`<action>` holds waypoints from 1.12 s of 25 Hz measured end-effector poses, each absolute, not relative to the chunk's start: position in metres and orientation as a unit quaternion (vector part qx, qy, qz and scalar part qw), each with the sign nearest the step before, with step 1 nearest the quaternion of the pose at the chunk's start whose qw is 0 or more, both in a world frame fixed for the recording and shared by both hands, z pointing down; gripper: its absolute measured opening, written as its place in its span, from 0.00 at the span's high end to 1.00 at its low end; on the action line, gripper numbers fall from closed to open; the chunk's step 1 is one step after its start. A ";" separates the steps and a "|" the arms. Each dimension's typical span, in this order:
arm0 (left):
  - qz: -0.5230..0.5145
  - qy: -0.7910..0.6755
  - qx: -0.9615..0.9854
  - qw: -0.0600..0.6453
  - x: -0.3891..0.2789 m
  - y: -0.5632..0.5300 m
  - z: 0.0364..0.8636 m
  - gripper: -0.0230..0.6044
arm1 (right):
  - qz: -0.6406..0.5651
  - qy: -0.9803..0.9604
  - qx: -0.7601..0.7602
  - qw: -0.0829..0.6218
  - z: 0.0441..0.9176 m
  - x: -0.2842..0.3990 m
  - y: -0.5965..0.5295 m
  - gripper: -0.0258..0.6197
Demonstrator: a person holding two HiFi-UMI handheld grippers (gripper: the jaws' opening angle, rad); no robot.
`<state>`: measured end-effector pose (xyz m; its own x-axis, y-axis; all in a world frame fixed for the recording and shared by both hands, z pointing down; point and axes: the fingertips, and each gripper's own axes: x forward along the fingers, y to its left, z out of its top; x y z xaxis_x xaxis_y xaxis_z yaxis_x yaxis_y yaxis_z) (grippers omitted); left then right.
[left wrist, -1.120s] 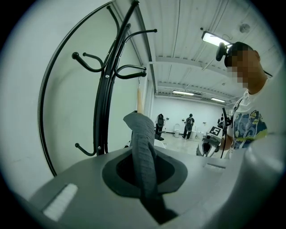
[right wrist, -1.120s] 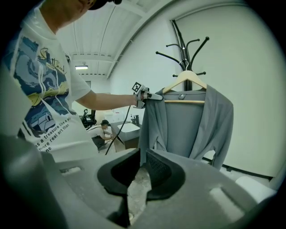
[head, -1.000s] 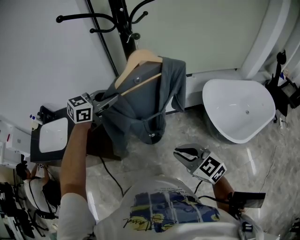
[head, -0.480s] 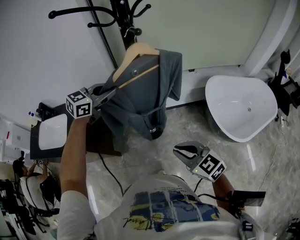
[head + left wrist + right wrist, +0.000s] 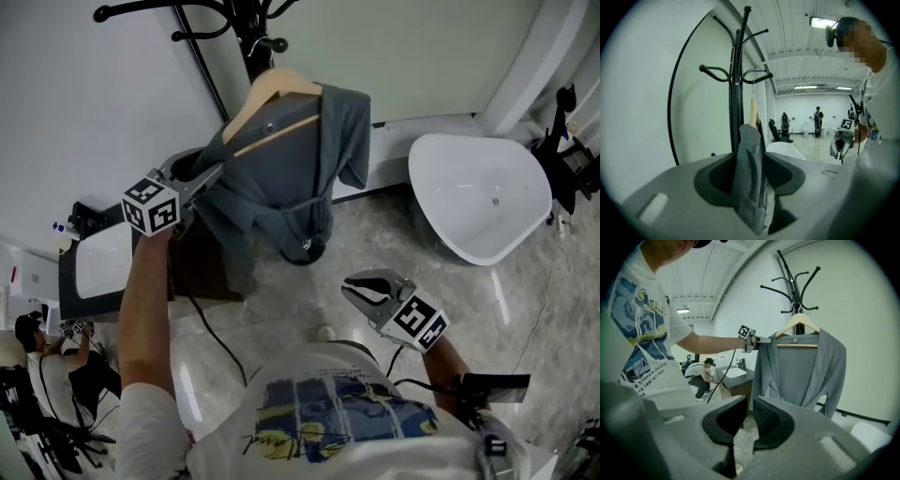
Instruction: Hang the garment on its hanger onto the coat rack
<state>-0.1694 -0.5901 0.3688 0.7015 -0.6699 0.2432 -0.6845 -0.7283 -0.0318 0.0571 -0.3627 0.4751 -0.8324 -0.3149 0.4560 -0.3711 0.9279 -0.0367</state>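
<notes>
Coat rack (image 5: pixel 736 93) stands by the wall. The grey garment (image 5: pixel 281 178) hangs right off it on the wooden hanger (image 5: pixel 278 84), with the hook up at one of the rack's prongs and, as far as I can judge, caught there. So the hang looks done and this reads as the let-go step. Left gripper (image 5: pixel 211 173) is out to one side of the rack at the garment's shoulder. Its jaws have just been opening and now stand wide, with a fold of the grey cloth loose between them and the pads not pinching it. Right gripper (image 5: pixel 356 286) sits low and well away from the rack, close to the person's chest, jaws only a thin gap apart with nothing between. Next move, my guess: draw the left gripper back off the shoulder, away from the rack, cleanly enough that the cloth slips free and the hanger doesn't swing off its prong. Containers: a white tub (image 5: pixel 469 216) on the floor, across the rack from the left gripper, nothing seen in it. A smaller white sink (image 5: pixel 98 267) is set in a dark vanity (image 5: pixel 202 272) on the rack's other side, basin bare.
</notes>
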 end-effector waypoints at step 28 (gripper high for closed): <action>0.072 -0.294 0.953 0.034 -0.134 -0.212 0.399 0.96 | 0.061 -0.932 0.274 0.227 0.472 -0.032 -0.163 0.96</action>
<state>-0.1337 -0.2121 0.3985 0.8169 -0.5549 0.1570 -0.5646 -0.8251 0.0217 -0.0324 -0.1628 0.4721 -0.7466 -0.4838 0.4567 -0.5394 0.8420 0.0101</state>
